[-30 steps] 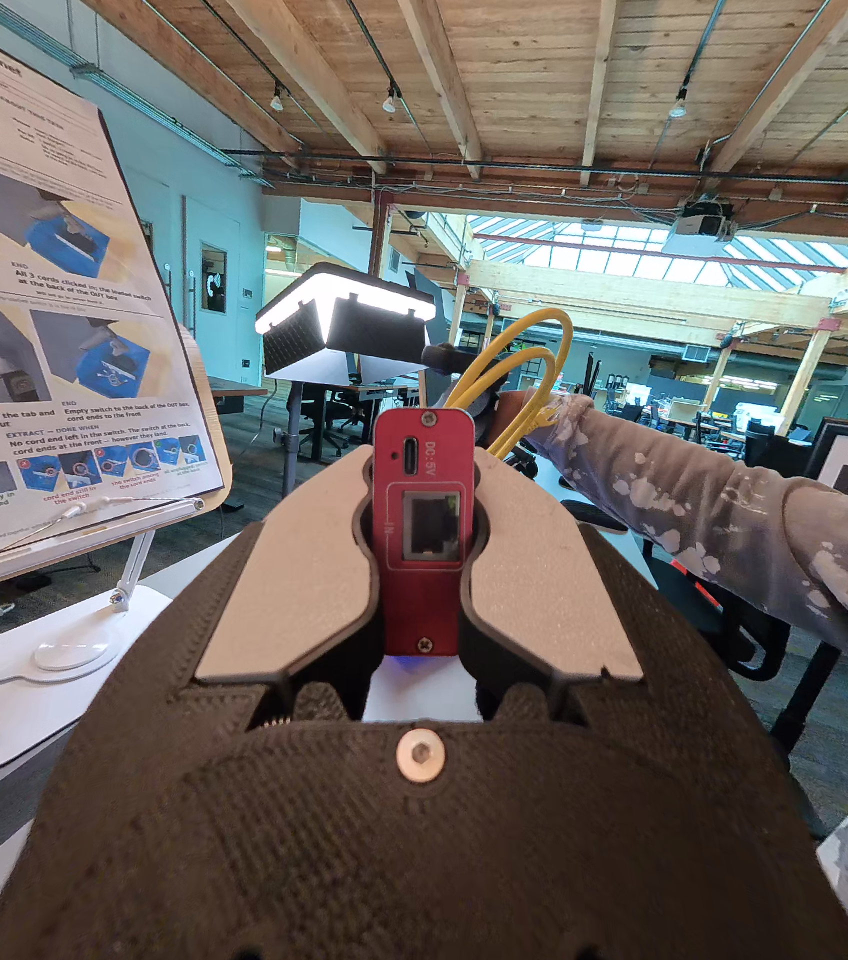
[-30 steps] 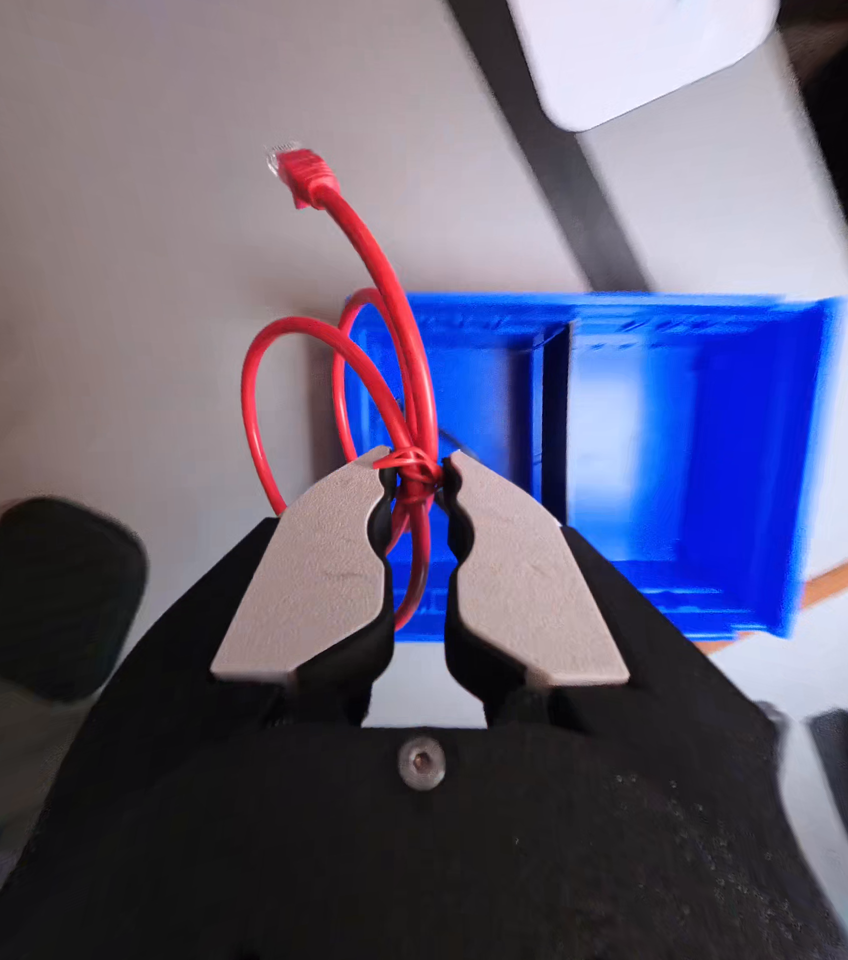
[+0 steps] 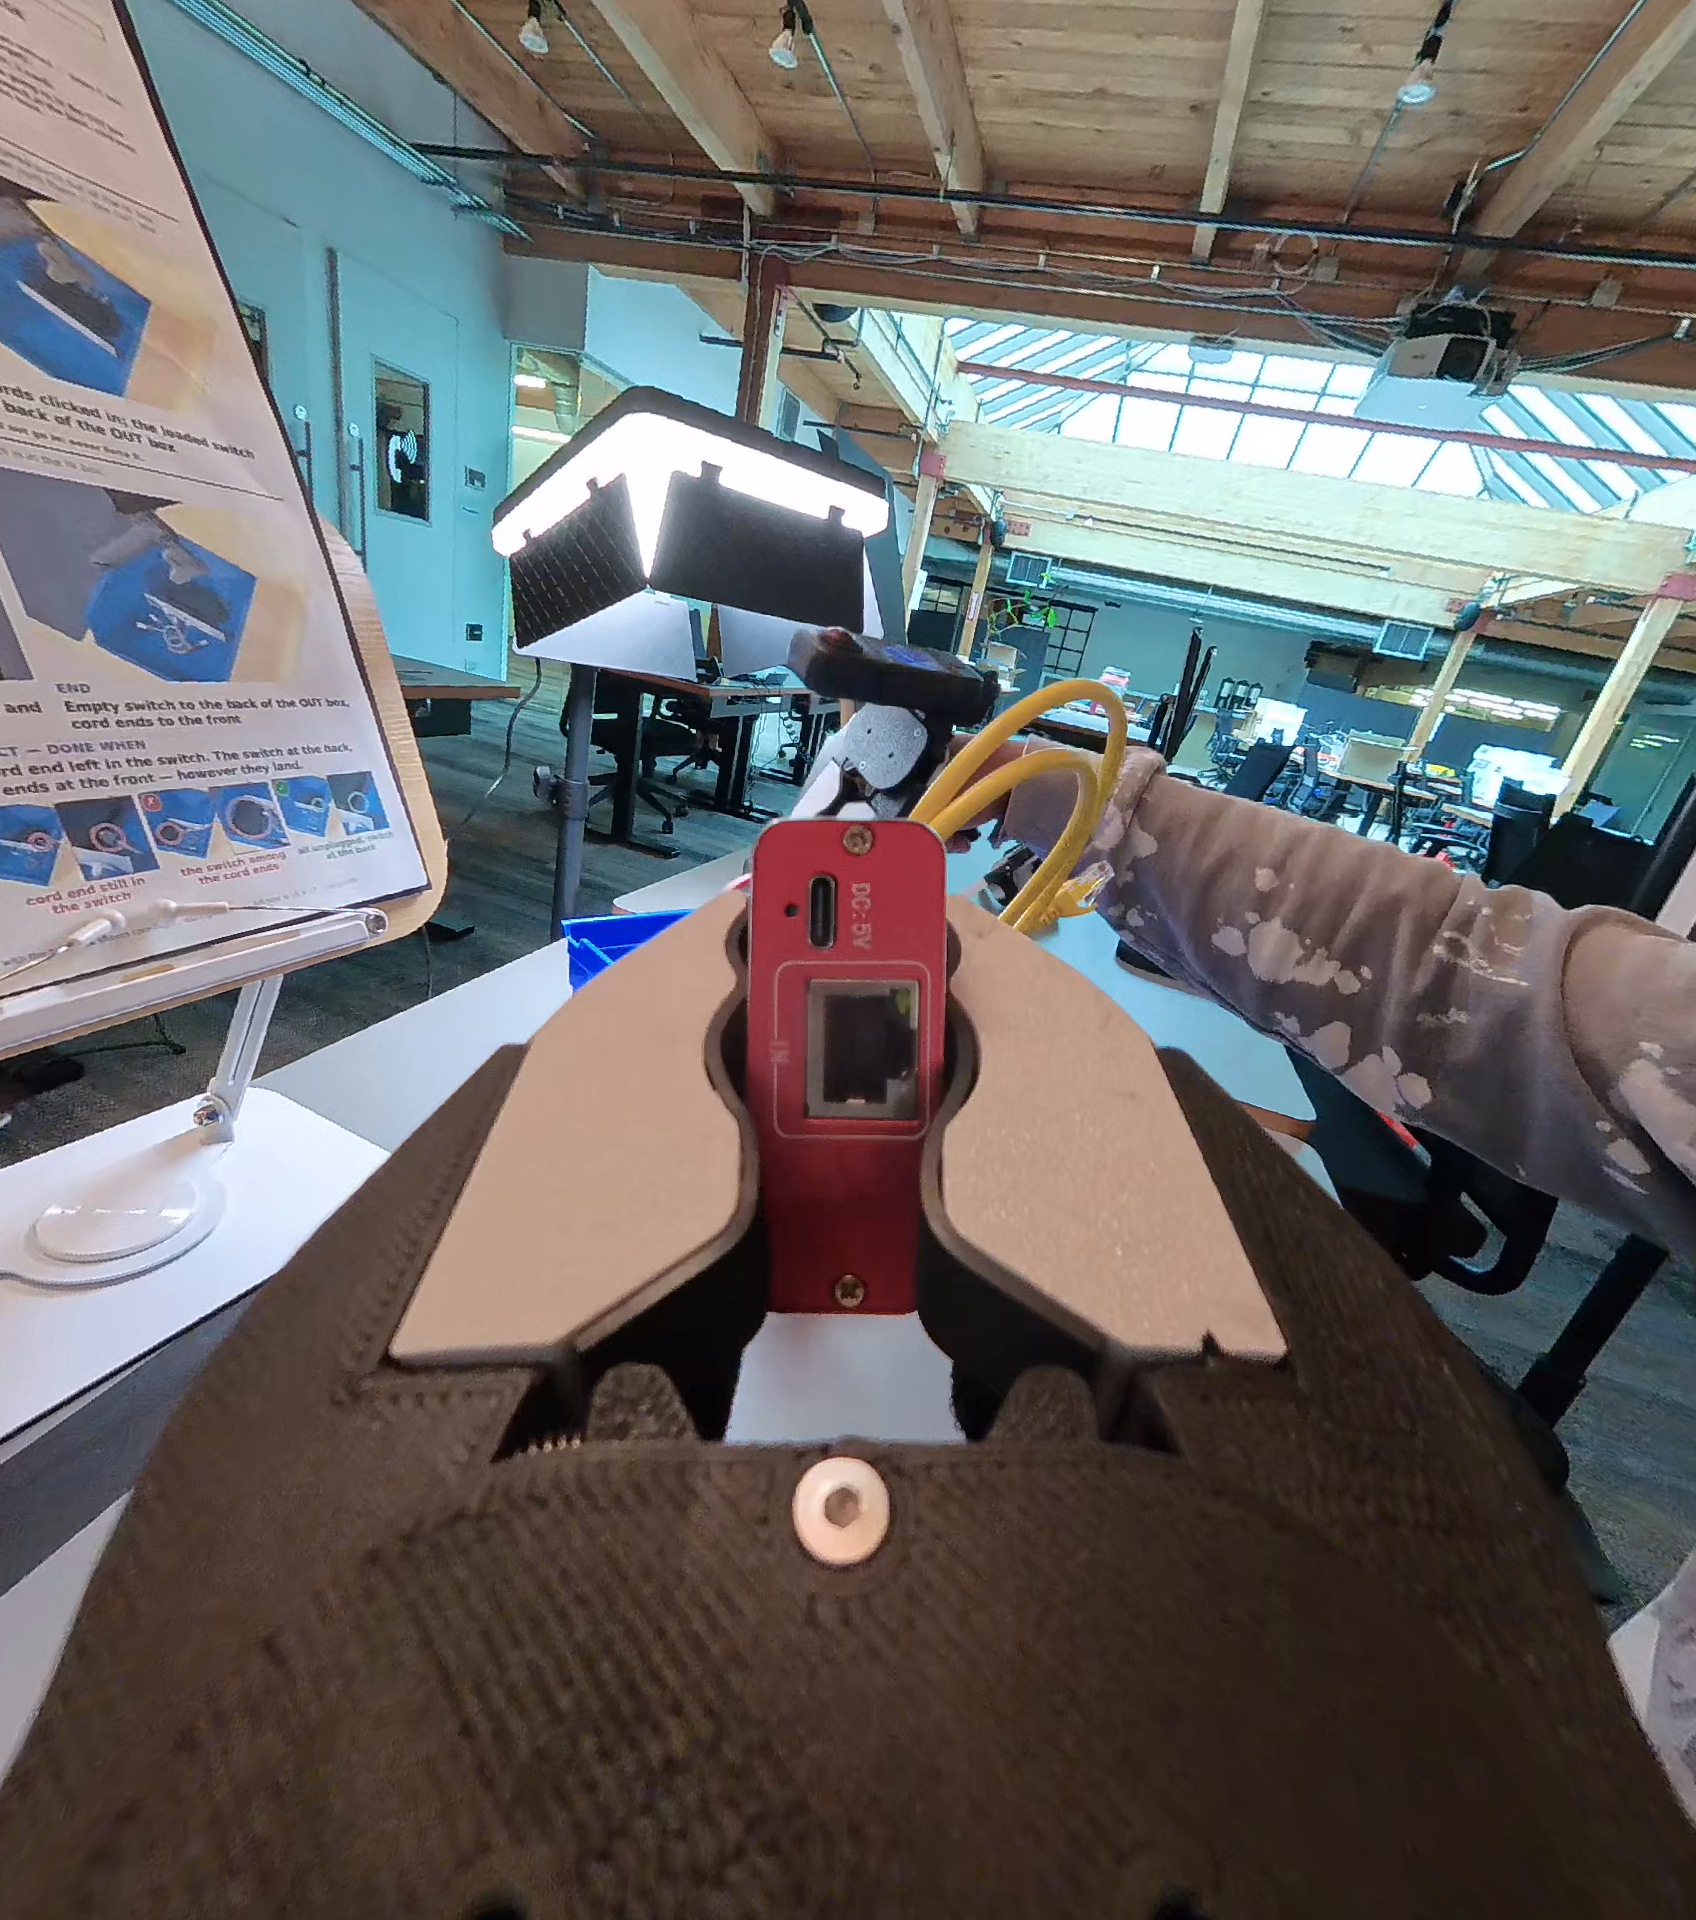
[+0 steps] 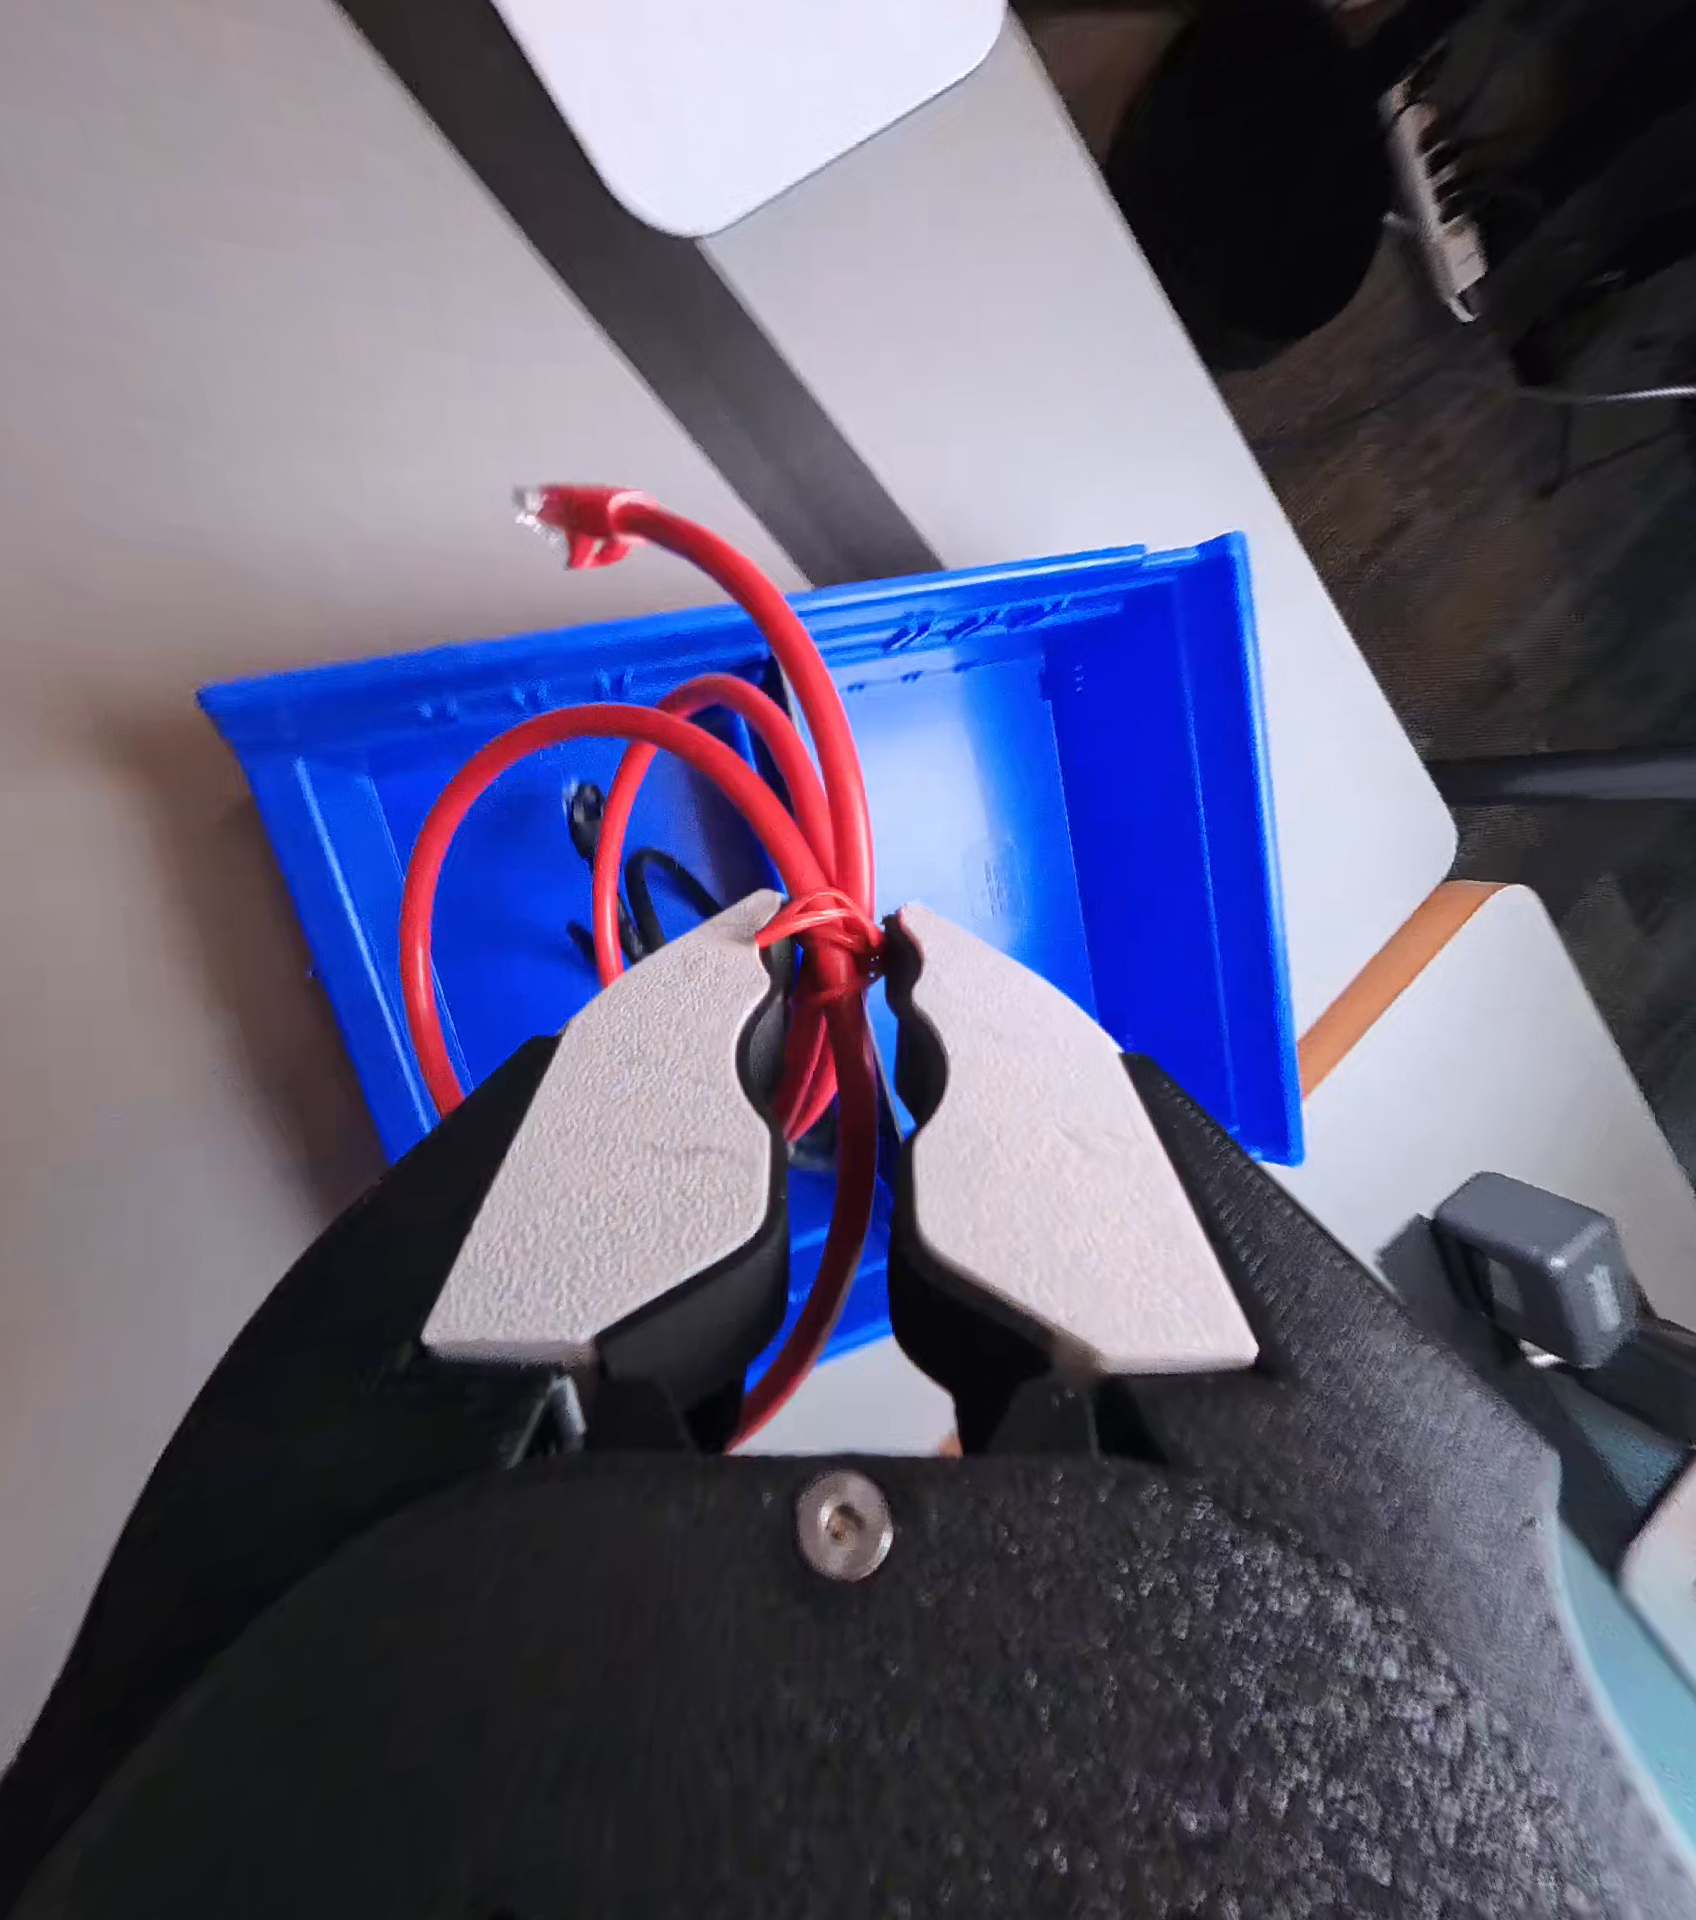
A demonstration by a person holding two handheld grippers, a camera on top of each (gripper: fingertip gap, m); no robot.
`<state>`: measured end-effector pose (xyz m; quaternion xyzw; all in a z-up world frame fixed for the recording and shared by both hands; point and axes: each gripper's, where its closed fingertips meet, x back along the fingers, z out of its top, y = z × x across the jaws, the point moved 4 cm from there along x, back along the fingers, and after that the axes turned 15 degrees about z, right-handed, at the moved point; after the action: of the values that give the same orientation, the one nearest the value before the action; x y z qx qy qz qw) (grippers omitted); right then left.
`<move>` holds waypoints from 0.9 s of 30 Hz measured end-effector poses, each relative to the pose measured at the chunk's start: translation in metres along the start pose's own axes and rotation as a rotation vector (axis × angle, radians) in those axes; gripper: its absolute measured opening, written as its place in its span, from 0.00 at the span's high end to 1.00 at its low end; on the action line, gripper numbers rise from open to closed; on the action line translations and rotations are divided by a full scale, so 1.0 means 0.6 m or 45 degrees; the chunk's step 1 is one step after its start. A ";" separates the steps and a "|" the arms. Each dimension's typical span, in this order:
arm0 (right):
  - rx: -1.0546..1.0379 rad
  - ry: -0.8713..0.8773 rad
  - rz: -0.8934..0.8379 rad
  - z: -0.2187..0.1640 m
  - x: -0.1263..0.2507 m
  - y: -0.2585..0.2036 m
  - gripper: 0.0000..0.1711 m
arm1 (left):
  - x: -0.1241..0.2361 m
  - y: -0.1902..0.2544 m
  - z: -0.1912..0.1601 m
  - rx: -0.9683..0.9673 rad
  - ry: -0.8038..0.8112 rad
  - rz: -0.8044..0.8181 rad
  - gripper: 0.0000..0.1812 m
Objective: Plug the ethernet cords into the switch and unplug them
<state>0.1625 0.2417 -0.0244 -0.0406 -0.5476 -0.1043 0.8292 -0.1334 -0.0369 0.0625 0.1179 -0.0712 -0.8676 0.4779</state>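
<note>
The small red metal switch (image 3: 849,1060) is clamped upright, its port exposed, by the left gripper (image 3: 844,1039); the coiled red ethernet cord (image 4: 719,831) is pinched at its tie by the right gripper (image 4: 828,935) above the blue plastic bin (image 4: 1176,831), presumably for plugging

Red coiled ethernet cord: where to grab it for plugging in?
On the red coiled ethernet cord, pinch the boot behind its clear-tipped plug, approaching from the cable side. That end juts free of the loops; the wire-tied middle likely steers it poorly.

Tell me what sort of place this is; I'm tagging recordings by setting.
Probably an open-plan office or workshop loft: exposed wooden ceiling beams, rows of desks with office chairs, and a lit black softbox lamp.
</note>
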 end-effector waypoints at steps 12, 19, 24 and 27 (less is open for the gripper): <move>0.196 0.283 -0.189 -0.109 -0.071 0.013 0.91 | 0.003 -0.001 0.004 0.014 0.014 -0.004 0.84; 0.286 0.694 -0.198 -0.101 -0.010 -0.014 0.91 | -0.006 -0.006 -0.008 0.014 -0.016 0.013 0.84; 0.350 0.360 -0.086 -0.145 -0.051 -0.027 0.91 | -0.014 -0.002 -0.017 0.016 -0.039 0.004 0.84; 0.395 0.310 -0.204 -0.144 -0.062 -0.023 0.91 | -0.013 0.001 -0.016 0.001 -0.039 0.006 0.84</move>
<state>0.2232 0.2173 -0.0937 0.1440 -0.4545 -0.0884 0.8746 -0.1264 -0.0309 0.0545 0.1048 -0.0791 -0.8681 0.4787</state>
